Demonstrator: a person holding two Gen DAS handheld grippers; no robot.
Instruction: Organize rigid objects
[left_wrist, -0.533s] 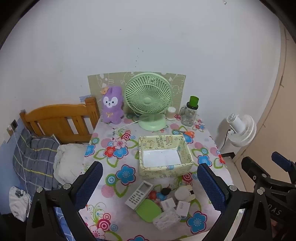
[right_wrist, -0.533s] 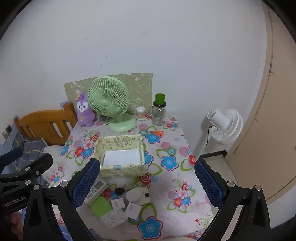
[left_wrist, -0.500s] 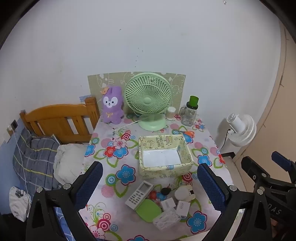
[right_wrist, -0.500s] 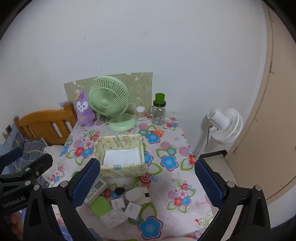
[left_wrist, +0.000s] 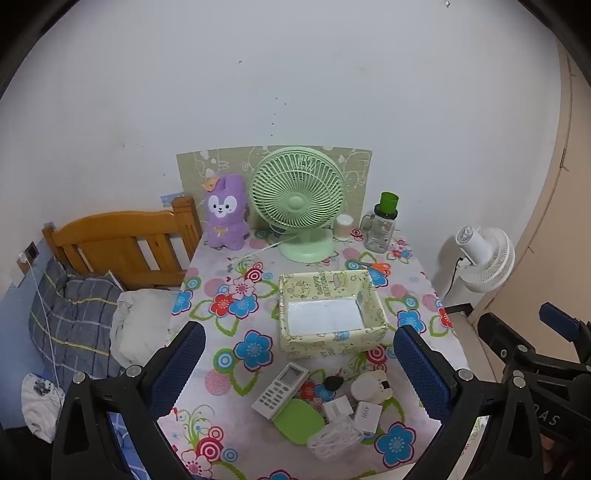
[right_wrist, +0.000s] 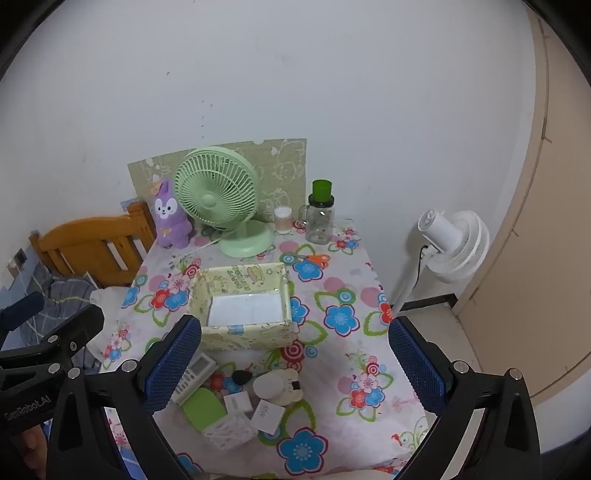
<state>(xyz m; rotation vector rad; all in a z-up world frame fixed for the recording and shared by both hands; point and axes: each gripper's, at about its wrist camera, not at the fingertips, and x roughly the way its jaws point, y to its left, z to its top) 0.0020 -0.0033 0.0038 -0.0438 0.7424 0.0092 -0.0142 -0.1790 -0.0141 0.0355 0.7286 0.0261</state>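
A pale yellow open box (left_wrist: 373, 334) (right_wrist: 243, 334) stands empty in the middle of the flowered table. In front of it lies a cluster: a white remote (left_wrist: 280, 385) (right_wrist: 194, 376), a green flat case (left_wrist: 298, 421) (right_wrist: 204, 410), a black small object (left_wrist: 333, 383), a round white gadget (left_wrist: 367, 387) (right_wrist: 275, 386), white adapters (left_wrist: 367, 415) (right_wrist: 269, 415) and a clear plastic piece (left_wrist: 334, 439). My left gripper (left_wrist: 299, 363) is open and empty above the table's near edge. My right gripper (right_wrist: 295, 362) is open and empty too.
A green desk fan (left_wrist: 299, 195), a purple plush rabbit (left_wrist: 225, 214), a small jar (left_wrist: 343, 226), a green-capped bottle (left_wrist: 380, 229) and orange scissors (left_wrist: 376, 266) stand at the back. A wooden bed (left_wrist: 118, 243) is left; a white floor fan (left_wrist: 484, 258) is right.
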